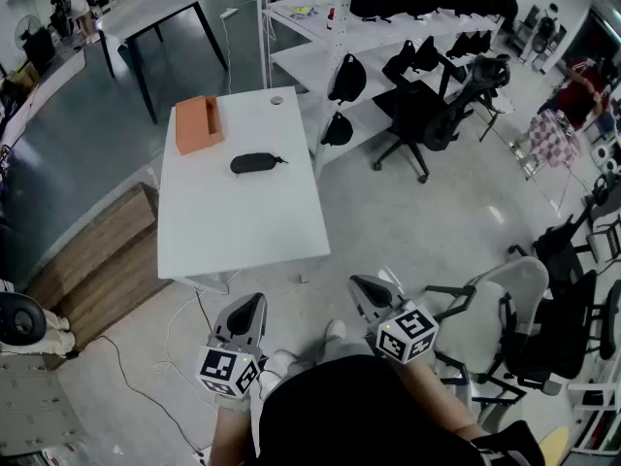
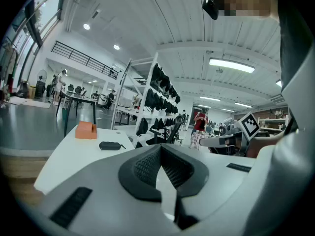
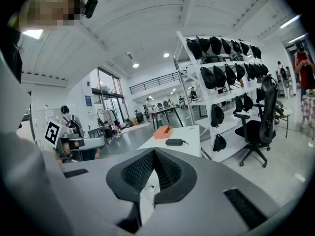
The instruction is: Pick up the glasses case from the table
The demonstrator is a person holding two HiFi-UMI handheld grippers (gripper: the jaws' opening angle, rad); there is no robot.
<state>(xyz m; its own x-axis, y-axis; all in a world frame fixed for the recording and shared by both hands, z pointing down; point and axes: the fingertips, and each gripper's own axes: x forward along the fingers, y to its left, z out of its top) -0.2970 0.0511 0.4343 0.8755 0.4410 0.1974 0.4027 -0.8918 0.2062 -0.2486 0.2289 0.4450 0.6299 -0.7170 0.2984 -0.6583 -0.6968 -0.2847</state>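
Lying on the counter (image 1: 243, 226) near an orange box (image 1: 197, 124), the glasses case (image 1: 254, 163) sat well apart from the left gripper (image 1: 252, 301) and right gripper (image 1: 365, 285), fingers closed, empty.

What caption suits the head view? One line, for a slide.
Left gripper and right gripper, shut and empty, short of the white table bearing a glasses case and orange box.
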